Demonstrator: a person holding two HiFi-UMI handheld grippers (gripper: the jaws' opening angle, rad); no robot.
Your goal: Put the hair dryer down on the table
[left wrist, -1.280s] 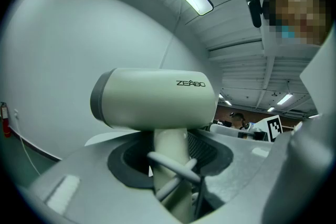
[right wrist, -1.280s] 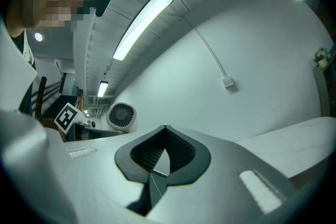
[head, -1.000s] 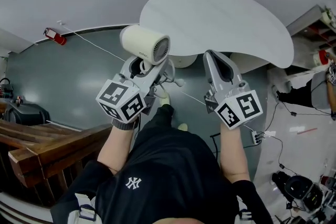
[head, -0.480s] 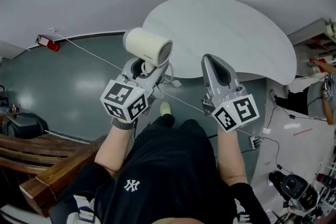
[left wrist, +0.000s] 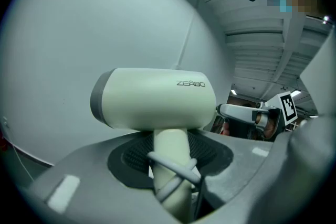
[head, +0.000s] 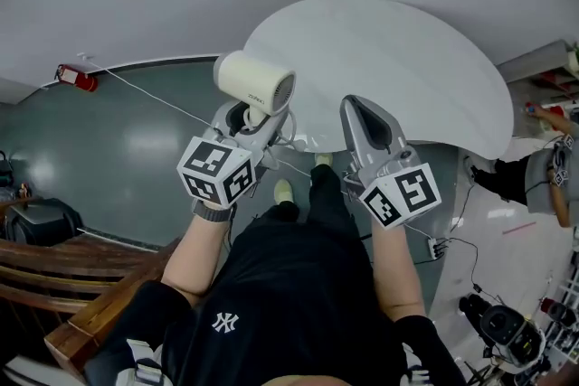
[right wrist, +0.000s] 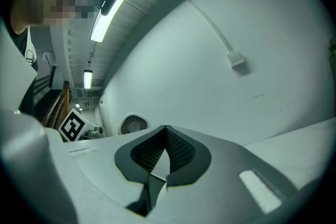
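While the cream plastic hair dryer (head: 256, 82) sits above the left gripper (head: 246, 117), beside the white round table (head: 407, 59), nothing is set down yet. Left gripper view: fingers clamp its handle, barrel above them. Right gripper view: right gripper (right wrist: 163, 149) closed, empty.

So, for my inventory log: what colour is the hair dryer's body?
The hair dryer is cream, grey-banded at one end; clearest in the left gripper view.

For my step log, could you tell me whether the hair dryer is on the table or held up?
Held up: the left tool grips the hair dryer by its handle, body above it.
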